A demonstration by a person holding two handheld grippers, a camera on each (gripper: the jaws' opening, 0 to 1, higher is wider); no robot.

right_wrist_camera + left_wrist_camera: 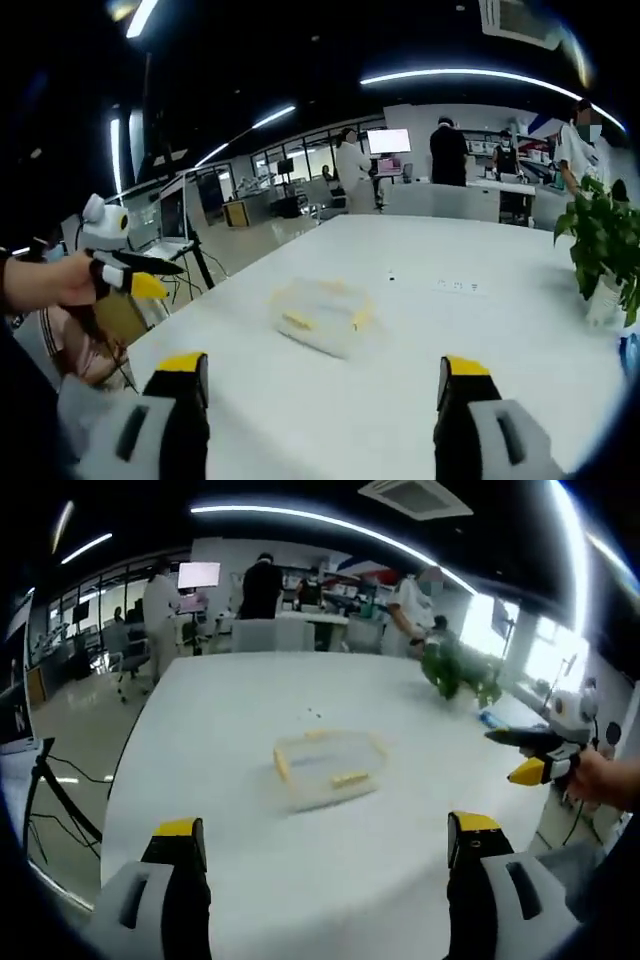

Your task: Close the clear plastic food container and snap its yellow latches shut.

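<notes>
In the left gripper view the food container [330,768] sat on the worktop [230,730], near its middle, at twelve o'clock from the left hand-held gripper [325,845]. The right hand-held gripper [540,755] came in at three o'clock, well apart from the container. A potted plant [458,670] stood on the worktop at one o'clock, behind the container. In the right gripper view the container [322,315] lay at twelve o'clock, the plant [603,240] at two o'clock.
</notes>
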